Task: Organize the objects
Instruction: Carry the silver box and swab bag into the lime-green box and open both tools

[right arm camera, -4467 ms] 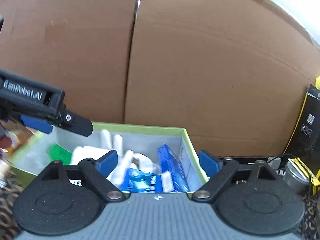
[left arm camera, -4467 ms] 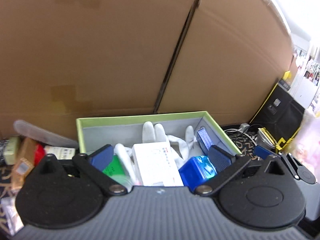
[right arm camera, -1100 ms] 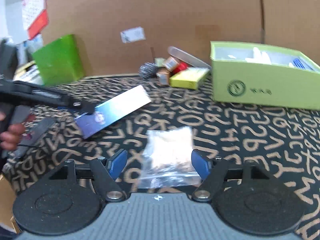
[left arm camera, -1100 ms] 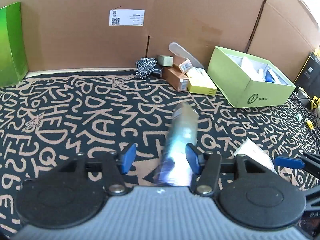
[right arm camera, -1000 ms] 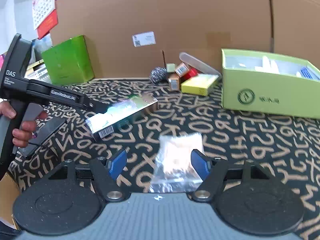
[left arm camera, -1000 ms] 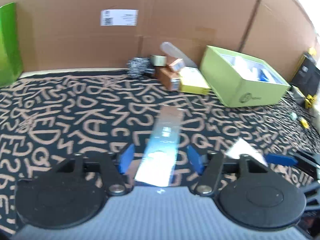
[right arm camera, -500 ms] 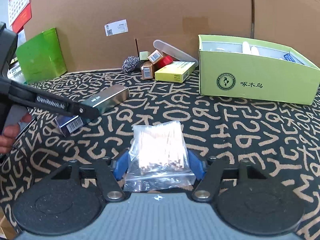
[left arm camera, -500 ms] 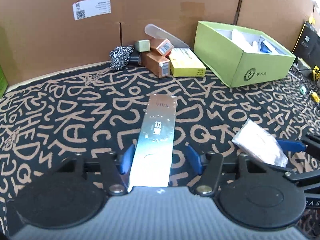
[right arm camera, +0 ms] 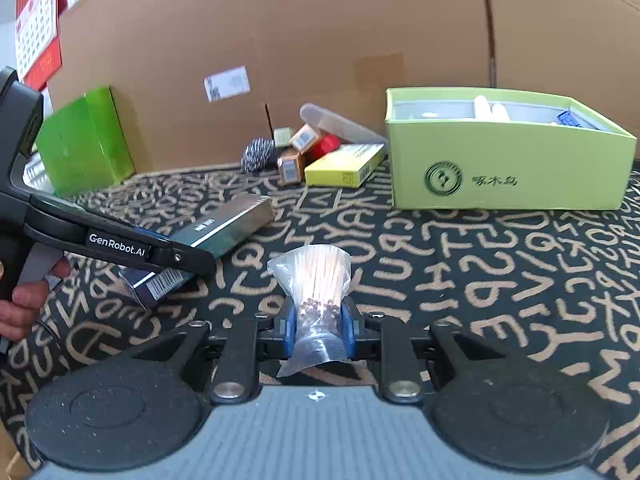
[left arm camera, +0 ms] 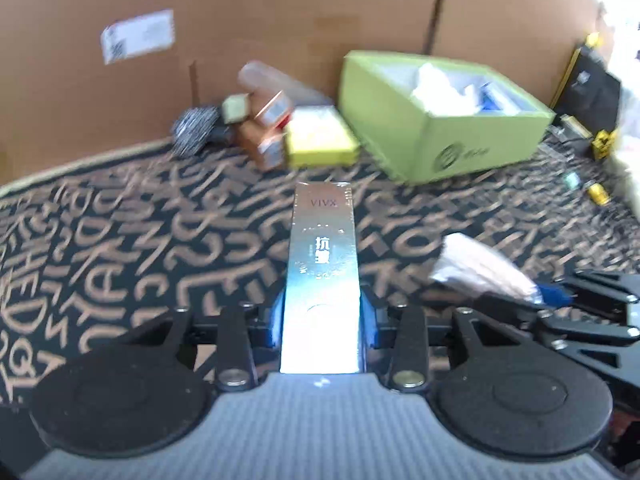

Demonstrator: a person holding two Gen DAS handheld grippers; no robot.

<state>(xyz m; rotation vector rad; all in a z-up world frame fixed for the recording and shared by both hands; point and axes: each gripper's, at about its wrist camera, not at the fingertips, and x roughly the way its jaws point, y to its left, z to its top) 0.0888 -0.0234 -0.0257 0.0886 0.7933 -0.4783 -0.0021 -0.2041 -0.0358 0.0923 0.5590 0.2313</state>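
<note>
Both jaws just closed: left gripper (left arm camera: 322,320) now clamps silver box (left arm camera: 322,264), frame center; right gripper (right arm camera: 318,330) pinches bag of sticks (right arm camera: 314,280). Next: green box (right arm camera: 508,168) (upper right), prob.

Glossy metallic-foil carton (left arm camera: 322,272); clear crinkled plastic bag (right arm camera: 316,300); matt cardboard box (right arm camera: 508,168)

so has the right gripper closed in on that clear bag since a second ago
Yes. The right gripper has just been closing; its pads now pinch the clear bag, which stays in place on the patterned cloth.
</note>
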